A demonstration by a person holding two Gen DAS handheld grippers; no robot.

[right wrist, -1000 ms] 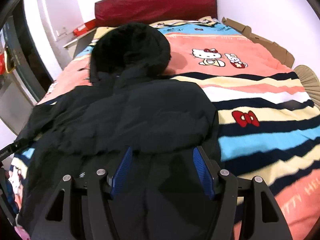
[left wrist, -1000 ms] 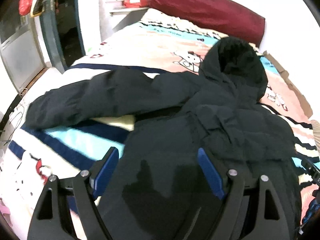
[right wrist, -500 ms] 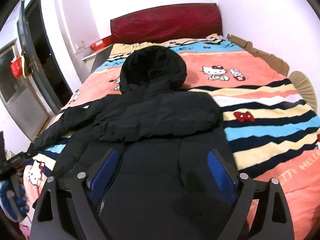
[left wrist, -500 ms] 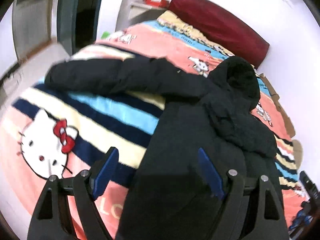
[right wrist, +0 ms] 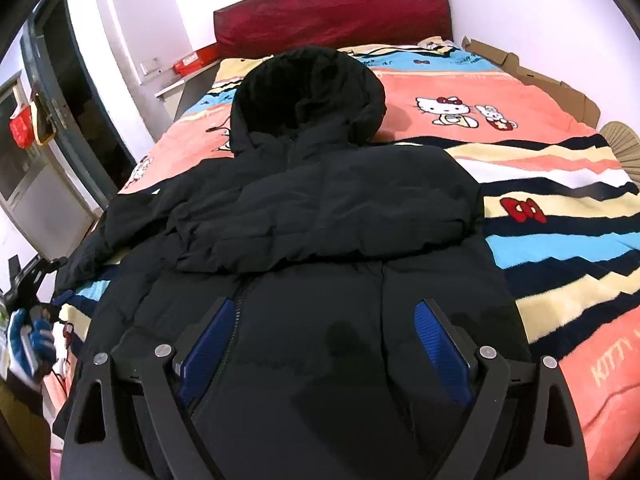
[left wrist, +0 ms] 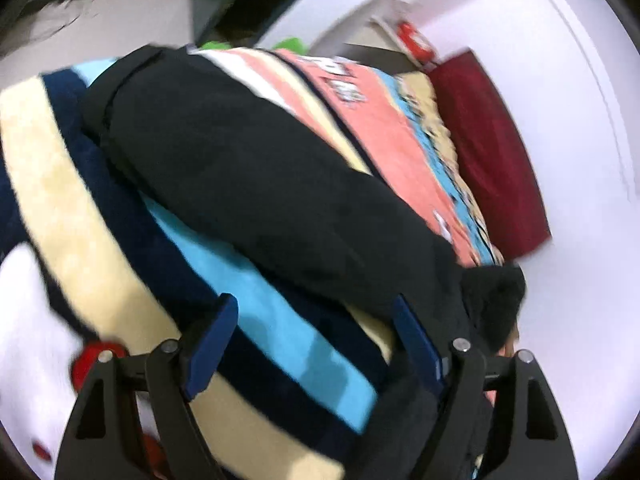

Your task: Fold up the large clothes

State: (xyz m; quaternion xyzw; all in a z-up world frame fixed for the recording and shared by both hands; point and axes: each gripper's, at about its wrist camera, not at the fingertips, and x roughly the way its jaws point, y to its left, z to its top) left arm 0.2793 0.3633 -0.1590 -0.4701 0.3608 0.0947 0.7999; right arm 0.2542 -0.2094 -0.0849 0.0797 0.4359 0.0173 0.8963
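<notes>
Right hand-held gripper (right wrist: 320, 344) wide apart, empty, above black jacket (right wrist: 320, 216)

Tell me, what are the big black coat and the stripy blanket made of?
The black coat looks like smooth, slightly shiny padded fabric, probably nylon or polyester: it puffs up in soft quilted rolls. The stripy blanket looks like fuzzy fleece or plush: its surface is matte and furry, with soft-edged stripes.

I am working in a home bedroom: a bed (right wrist: 540, 216) under a striped cartoon-cat blanket (right wrist: 460, 116), a dark red padded headboard (right wrist: 332, 12), white walls, and a doorway (right wrist: 76, 92) beside the bed.
</notes>
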